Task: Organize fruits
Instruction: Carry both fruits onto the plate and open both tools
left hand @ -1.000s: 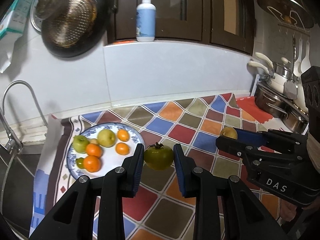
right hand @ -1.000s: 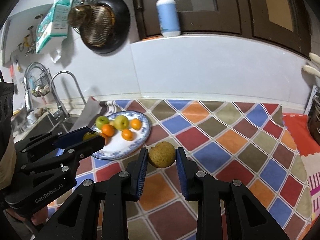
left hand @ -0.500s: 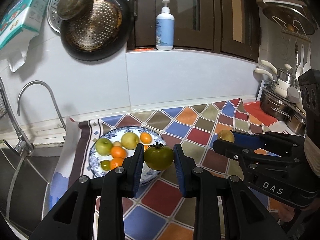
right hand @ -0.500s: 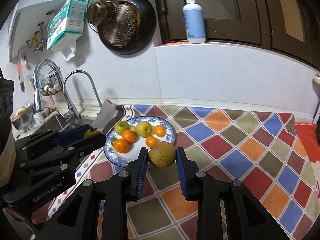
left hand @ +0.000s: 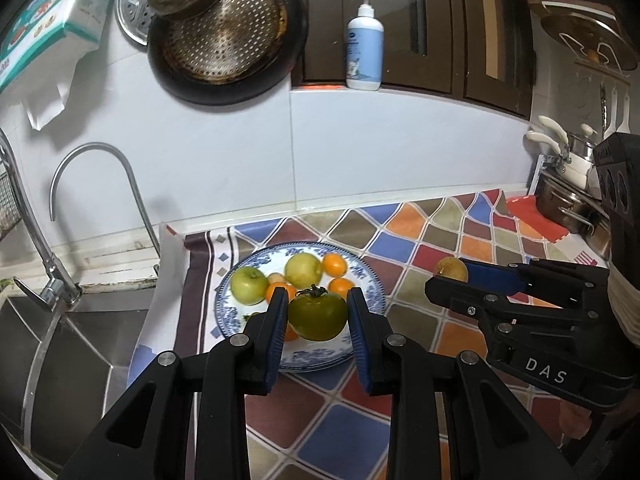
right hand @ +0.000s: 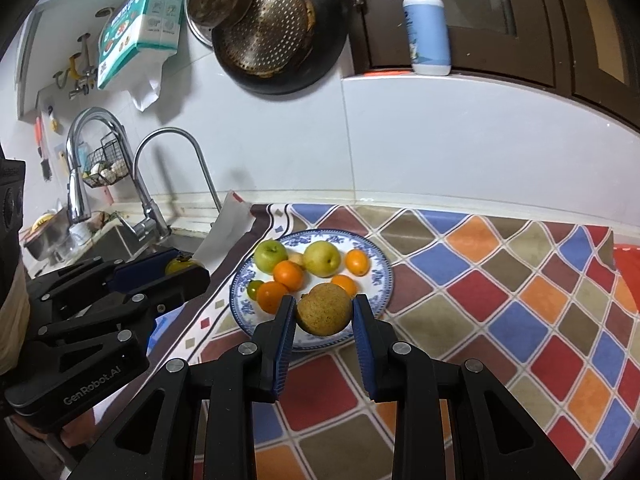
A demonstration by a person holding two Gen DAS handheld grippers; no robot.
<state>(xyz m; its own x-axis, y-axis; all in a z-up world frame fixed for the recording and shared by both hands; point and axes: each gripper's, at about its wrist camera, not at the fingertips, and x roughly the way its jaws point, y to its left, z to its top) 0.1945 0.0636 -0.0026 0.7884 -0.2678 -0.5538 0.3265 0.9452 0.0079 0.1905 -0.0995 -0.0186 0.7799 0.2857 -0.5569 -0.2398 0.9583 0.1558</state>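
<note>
- "DAS" is printed in pale letters on the right gripper [left hand: 450,276] body, at the lower right of the left wrist view.
- "GenRobot.AI" runs along the left gripper [right hand: 182,266] body, at the lower left of the right wrist view.
- The box [right hand: 138,24] hanging at the upper left of the right view carries print too small to read; the label on the pump bottle [left hand: 364,50] at top centre is also unreadable.
- The plate [right hand: 378,276] sits at the left end of the checked cloth [right hand: 500,300], just beside the cloth's striped border.
- Left of that border the counter drops into the sink [left hand: 60,344], with a tap [left hand: 96,184] above it.
- The cloth to the right of the plate lies bare across the right half of the right view.
- In the left view, pots [left hand: 568,200] crowd the far right edge.
- The left gripper's jaws are drawn in tight on a green tomato [left hand: 318,316], blue pads pressing both its sides, at lower centre of the left view over the plate's near part.
- The right gripper's jaws are likewise closed on a brown pear [right hand: 325,309], held over the plate's near rim.
- On the plate lie a green apple [right hand: 271,255], a yellow pear [right hand: 322,258] and several oranges [right hand: 288,274].
</note>
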